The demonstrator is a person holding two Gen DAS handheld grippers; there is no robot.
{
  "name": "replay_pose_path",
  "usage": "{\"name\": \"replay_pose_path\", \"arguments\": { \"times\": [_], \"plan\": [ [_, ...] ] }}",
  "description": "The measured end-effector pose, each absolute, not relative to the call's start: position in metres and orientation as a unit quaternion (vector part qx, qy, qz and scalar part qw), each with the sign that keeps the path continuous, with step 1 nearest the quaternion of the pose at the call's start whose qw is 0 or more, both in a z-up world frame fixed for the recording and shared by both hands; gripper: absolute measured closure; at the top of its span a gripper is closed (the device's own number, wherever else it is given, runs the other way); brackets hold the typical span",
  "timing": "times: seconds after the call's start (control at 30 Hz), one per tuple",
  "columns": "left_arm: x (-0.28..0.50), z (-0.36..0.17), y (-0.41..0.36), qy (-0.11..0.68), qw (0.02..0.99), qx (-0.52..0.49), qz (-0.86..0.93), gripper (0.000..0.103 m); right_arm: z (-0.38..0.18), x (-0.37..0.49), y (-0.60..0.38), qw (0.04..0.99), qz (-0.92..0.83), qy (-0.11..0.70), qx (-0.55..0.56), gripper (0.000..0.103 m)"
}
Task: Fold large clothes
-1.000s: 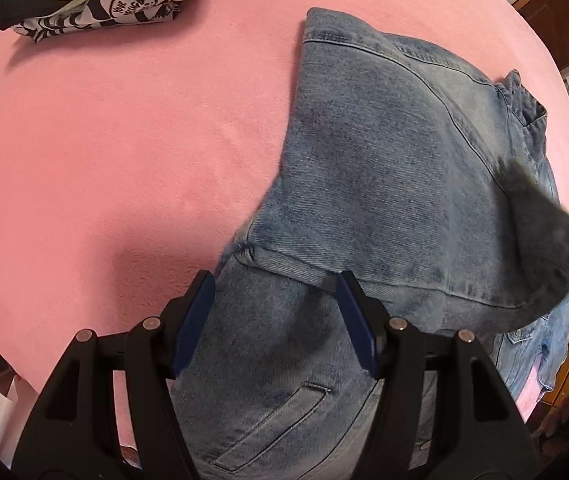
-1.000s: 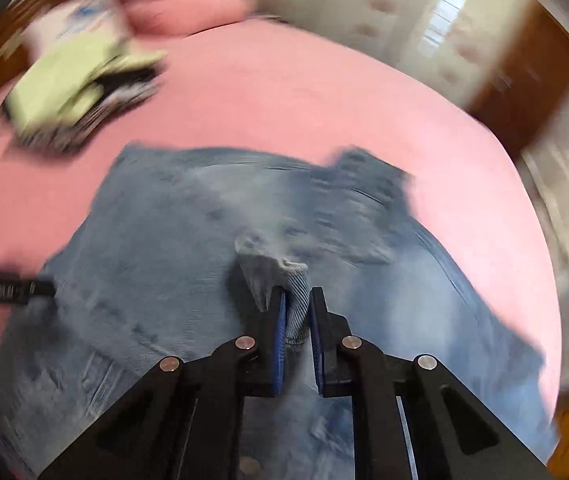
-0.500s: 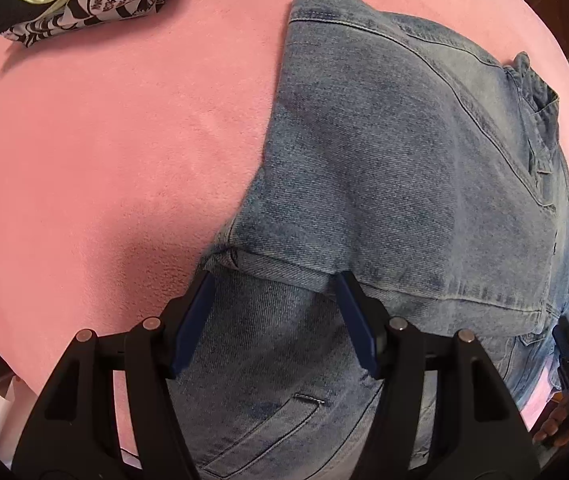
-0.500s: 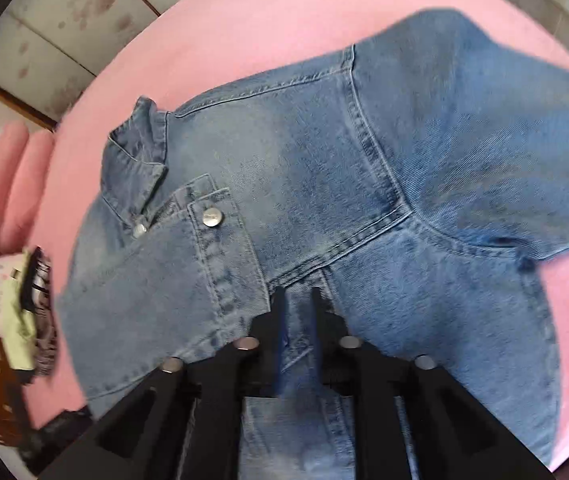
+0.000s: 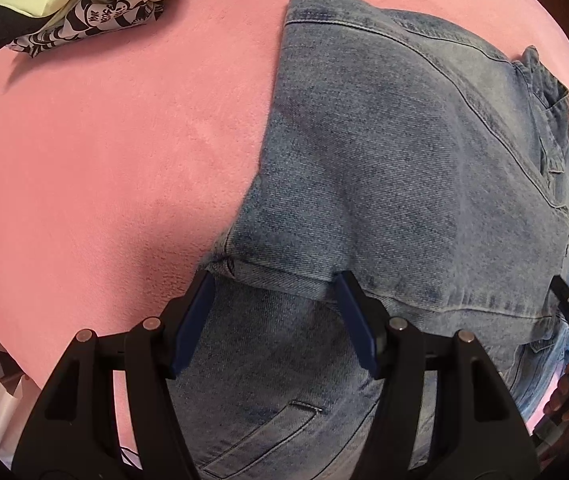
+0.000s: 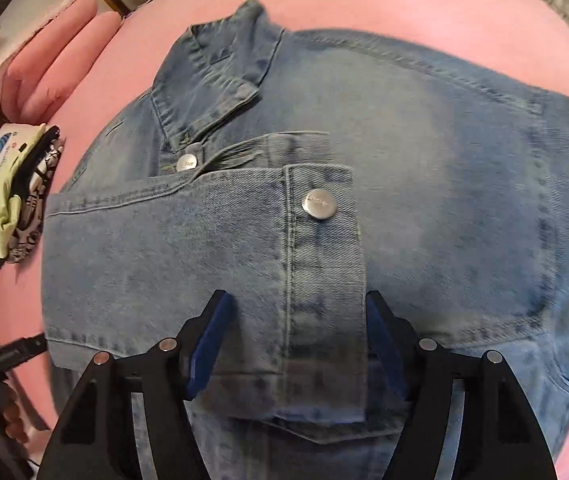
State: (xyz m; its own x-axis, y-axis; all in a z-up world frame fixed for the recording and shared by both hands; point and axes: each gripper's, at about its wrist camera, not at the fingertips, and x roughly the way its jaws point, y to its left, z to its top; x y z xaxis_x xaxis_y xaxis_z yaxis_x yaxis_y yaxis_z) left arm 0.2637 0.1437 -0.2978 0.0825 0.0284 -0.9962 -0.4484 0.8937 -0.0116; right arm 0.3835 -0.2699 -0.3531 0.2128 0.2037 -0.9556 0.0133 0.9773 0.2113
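A light blue denim jacket [image 5: 404, 160] lies spread on the pink bed. In the right wrist view its collar [image 6: 212, 80] points up-left, and a sleeve [image 6: 164, 248] is folded across the front, with the cuff button [image 6: 318, 204] showing. My right gripper [image 6: 297, 300] hovers just over that cuff; its jaws are opening, the cuff band lies below the gap, and no pad presses on it. My left gripper [image 5: 274, 280] stands open over the jacket's left side, straddling a seam fold without gripping it.
The pink bed cover [image 5: 104, 140] stretches to the left of the jacket. A pile of yellow-green and black-and-white printed clothes [image 5: 84, 12] lies at the far left corner. Pink pillows [image 6: 56, 52] sit beyond. A hand [image 5: 568, 392] with the other tool shows at the right edge.
The right gripper let go of the denim cuff it pinched, spread its jaws and sank close over the jacket; the sleeve now lies across the front. The left gripper shifted slightly.
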Motion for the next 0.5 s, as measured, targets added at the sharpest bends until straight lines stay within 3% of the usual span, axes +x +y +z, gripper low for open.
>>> {"name": "replay_pose_path", "arguments": {
  "times": [0.03, 0.07, 0.13, 0.4, 0.5],
  "plan": [
    [0.264, -0.297, 0.142, 0.657, 0.718, -0.158, 0.168, 0.043, -0.351, 0.385, -0.270, 0.778, 0.060, 0.620, 0.084, 0.069],
    [0.266, -0.305, 0.139, 0.656, 0.719, -0.156, 0.169, 0.043, -0.347, 0.386, -0.272, 0.782, 0.061, 0.614, 0.088, 0.081],
    [0.267, -0.304, 0.136, 0.656, 0.719, -0.150, 0.172, 0.043, -0.340, 0.386, -0.273, 0.785, 0.079, 0.604, 0.112, 0.093],
    [0.281, -0.306, 0.124, 0.663, 0.718, -0.134, 0.165, 0.043, -0.313, 0.354, -0.285, 0.805, 0.024, 0.588, 0.076, 0.095],
    [0.288, -0.311, 0.120, 0.671, 0.710, -0.128, 0.171, 0.043, -0.323, 0.351, -0.274, 0.803, 0.016, 0.596, -0.007, 0.094]
  ]
}}
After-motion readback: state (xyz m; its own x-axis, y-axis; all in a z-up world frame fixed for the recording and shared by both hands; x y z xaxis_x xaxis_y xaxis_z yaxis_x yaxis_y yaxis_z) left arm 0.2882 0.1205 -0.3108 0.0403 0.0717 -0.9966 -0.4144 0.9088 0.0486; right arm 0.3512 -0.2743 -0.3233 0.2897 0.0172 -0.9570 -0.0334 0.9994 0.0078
